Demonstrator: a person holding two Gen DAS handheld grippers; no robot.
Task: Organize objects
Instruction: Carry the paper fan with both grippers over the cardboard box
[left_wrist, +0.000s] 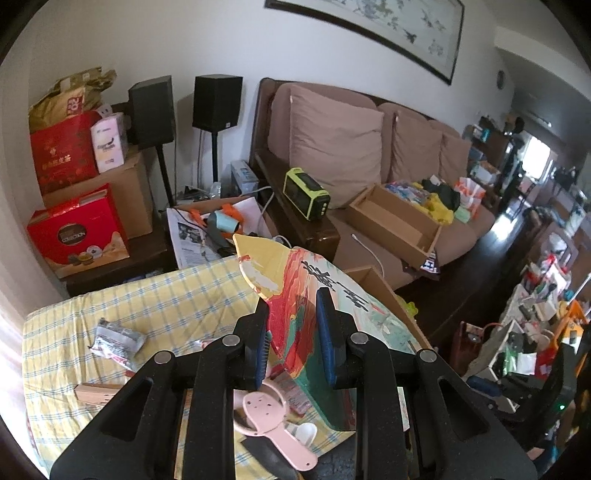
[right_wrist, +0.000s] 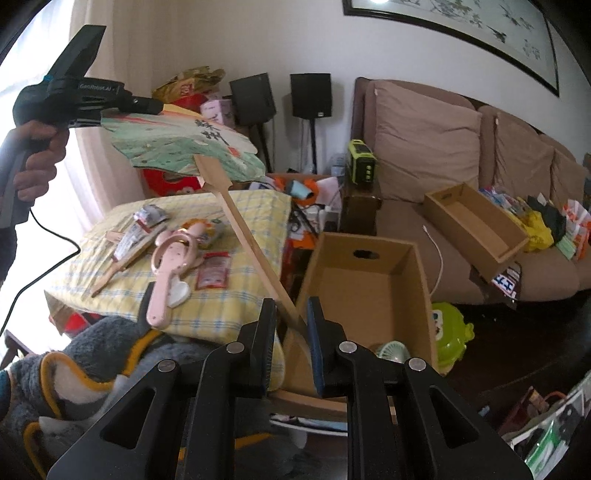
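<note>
With the left claw (left_wrist: 291, 332) clamped on the fan (right_wrist: 184, 147) blade and the right claw (right_wrist: 291, 332) on its handle, both should swing together off the counter's (right_wrist: 177, 310) right edge, lowering it handle-first into the box (right_wrist: 417, 295).

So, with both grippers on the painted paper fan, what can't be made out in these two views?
- Left wrist view: the painted paper fan hides most of the open cardboard box behind it.
- Left wrist view: the fan's wooden handle and the right gripper are out of frame.
- Right wrist view: the open box's floor is cut off by the right gripper.
- Right wrist view: the left gripper's pads are hidden behind the fan's edge.
</note>
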